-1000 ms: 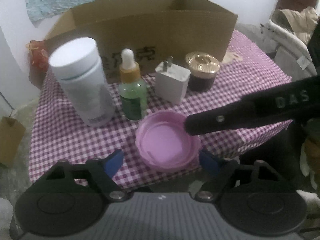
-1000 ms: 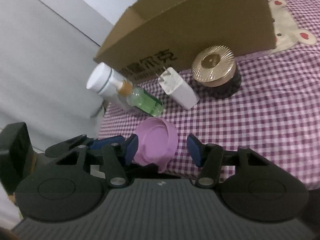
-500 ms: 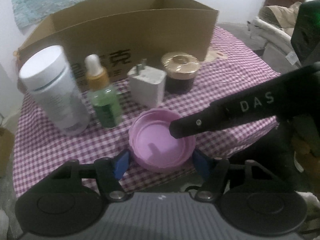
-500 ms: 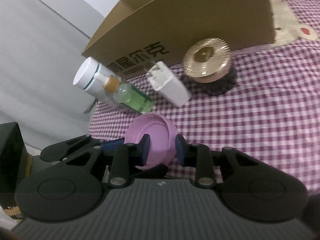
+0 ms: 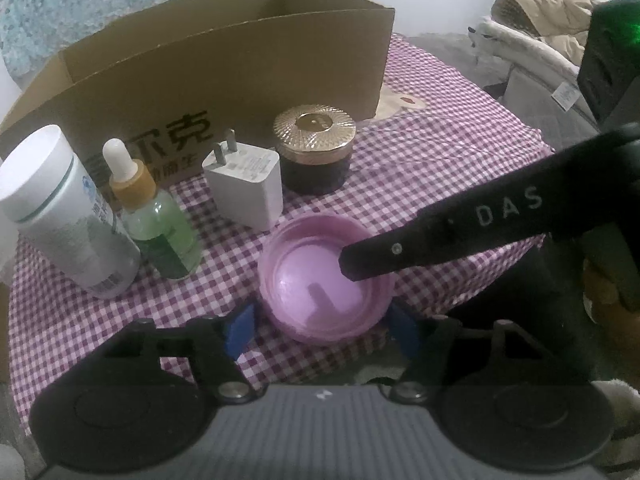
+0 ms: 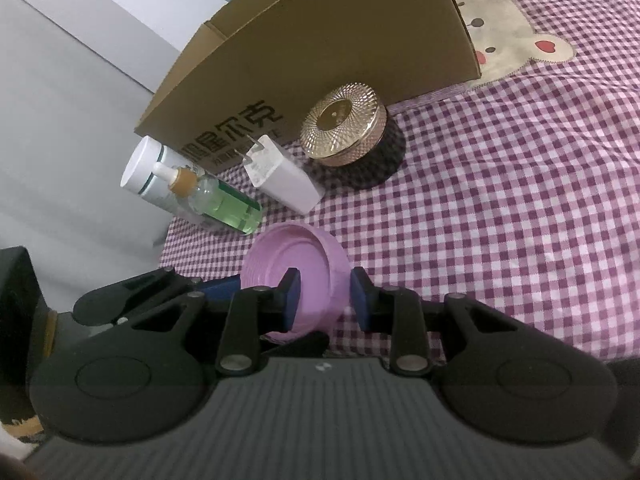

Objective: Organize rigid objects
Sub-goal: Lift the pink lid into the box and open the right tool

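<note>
A pink lid lies rim-up, tilted, at the front edge of the checked tablecloth. My right gripper is shut on its rim, one pad inside the lid and one outside. In the left wrist view its black finger reaches into the lid from the right. My left gripper straddles the lid from the near side. Its jaws are opening, and the left pad stands clear of the lid's wall.
Behind the lid stand a white bottle, a green dropper bottle, a white charger and a gold-lidded jar. An open cardboard box fills the back. A bear patch marks the cloth at the right.
My right gripper's jaws have closed onto the lid's rim. The left jaws narrowed, then spread again. The standing items have slid left in the left wrist view.
</note>
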Motion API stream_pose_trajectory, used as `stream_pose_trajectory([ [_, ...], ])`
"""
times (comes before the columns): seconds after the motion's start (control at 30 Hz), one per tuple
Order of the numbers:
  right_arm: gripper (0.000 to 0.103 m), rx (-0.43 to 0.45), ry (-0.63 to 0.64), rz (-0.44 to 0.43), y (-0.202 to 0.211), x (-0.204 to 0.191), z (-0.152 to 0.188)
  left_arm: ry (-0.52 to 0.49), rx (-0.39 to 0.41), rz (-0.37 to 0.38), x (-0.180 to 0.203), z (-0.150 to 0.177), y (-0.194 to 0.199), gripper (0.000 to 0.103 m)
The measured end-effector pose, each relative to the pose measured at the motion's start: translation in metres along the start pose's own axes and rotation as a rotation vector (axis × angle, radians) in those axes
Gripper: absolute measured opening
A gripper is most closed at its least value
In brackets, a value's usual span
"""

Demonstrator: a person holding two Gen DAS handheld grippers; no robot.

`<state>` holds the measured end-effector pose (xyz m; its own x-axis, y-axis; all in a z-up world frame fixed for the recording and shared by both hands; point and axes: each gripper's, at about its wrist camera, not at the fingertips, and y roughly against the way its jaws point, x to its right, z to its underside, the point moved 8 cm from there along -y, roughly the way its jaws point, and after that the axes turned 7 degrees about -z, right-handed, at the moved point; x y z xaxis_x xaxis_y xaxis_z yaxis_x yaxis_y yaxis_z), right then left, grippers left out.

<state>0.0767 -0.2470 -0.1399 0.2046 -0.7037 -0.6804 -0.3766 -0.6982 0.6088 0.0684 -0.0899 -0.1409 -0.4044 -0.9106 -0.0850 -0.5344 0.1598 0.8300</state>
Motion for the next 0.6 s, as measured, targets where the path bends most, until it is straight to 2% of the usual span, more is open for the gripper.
stream_pose_trajectory([
  [0.3,0.027,0.003,0.003,0.002,-0.0007,-0.0017,-0.0008,-0.029,0.025,-0.014,0.0006,0.0001,0.0007,0.076],
  [0.6,0.028,0.001,0.021,0.019,-0.0036,-0.0043,-0.0013,-0.031,0.037,-0.016,0.0012,-0.001,0.0001,0.074],
])
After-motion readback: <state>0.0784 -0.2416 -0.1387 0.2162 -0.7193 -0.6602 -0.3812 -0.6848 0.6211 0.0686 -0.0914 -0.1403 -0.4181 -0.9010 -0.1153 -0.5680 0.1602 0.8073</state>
